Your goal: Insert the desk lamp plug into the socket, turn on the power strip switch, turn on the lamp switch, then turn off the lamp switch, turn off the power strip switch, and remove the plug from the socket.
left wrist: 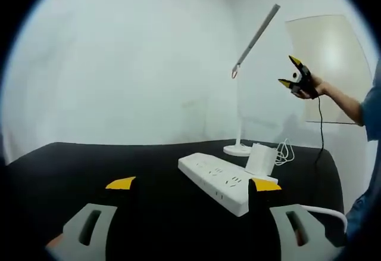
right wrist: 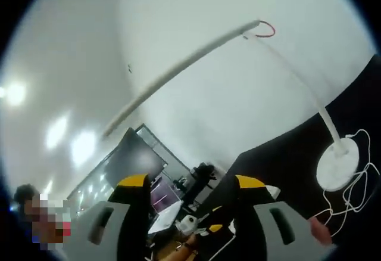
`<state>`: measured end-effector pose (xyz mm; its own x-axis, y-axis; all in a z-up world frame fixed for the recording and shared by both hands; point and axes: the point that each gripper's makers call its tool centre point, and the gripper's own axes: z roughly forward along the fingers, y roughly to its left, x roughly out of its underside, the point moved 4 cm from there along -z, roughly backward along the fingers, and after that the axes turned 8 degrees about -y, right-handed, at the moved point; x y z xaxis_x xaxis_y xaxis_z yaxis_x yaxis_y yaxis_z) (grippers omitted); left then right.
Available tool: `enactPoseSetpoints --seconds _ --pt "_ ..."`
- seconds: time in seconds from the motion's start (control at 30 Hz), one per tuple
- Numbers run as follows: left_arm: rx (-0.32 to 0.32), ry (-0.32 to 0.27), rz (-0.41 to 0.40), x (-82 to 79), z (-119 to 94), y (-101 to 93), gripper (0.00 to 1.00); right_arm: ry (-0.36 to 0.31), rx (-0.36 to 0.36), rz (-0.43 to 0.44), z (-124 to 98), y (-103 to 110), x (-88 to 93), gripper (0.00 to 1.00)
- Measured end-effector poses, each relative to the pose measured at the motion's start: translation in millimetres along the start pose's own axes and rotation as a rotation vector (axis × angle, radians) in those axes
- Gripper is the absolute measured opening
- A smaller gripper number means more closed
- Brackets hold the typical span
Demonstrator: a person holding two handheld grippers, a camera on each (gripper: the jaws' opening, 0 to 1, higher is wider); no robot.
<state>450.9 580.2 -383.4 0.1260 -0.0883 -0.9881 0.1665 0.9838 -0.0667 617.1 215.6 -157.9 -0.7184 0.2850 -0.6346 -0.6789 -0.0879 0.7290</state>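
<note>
The left gripper (left wrist: 193, 183) hangs wide open and empty above a black table (left wrist: 89, 159), the white power strip (left wrist: 217, 180) just ahead between its jaws, a white adapter (left wrist: 260, 158) seemingly plugged in. Beyond stands the desk lamp (left wrist: 241, 94). The right gripper (right wrist: 190, 180), raised beside the lamp arm, gapes empty too.

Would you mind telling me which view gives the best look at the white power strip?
The left gripper view: the white rectangular power strip lies whole on the black table with a white plug block standing at its far end. In the right gripper view I cannot make out the strip.
</note>
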Motion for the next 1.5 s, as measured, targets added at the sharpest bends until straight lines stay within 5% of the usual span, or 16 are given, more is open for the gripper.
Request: enactPoseSetpoints --seconds 0.23,0.5,0.93,1.27,1.5 --pt "0.028 0.018 0.037 1.0 -0.1 -10.7 0.72 0.05 0.036 -0.042 -1.0 -44.2 7.2 0.44" --pt "0.024 0.0 0.027 0.2 -4.2 -10.5 0.71 0.124 0.077 -0.195 -0.3 -85.8 33.4 0.26" --pt "0.013 0.046 0.052 9.0 0.2 -8.8 0.71 0.156 0.128 -0.34 8.5 -150.0 46.9 0.21" --pt "-0.012 0.065 0.042 11.7 3.2 -6.0 0.71 0.105 0.149 -0.502 9.9 -195.5 16.5 0.19" --pt "-0.019 0.047 0.02 9.2 3.1 -4.8 0.68 0.045 0.167 -0.565 5.0 -204.7 17.1 0.18"
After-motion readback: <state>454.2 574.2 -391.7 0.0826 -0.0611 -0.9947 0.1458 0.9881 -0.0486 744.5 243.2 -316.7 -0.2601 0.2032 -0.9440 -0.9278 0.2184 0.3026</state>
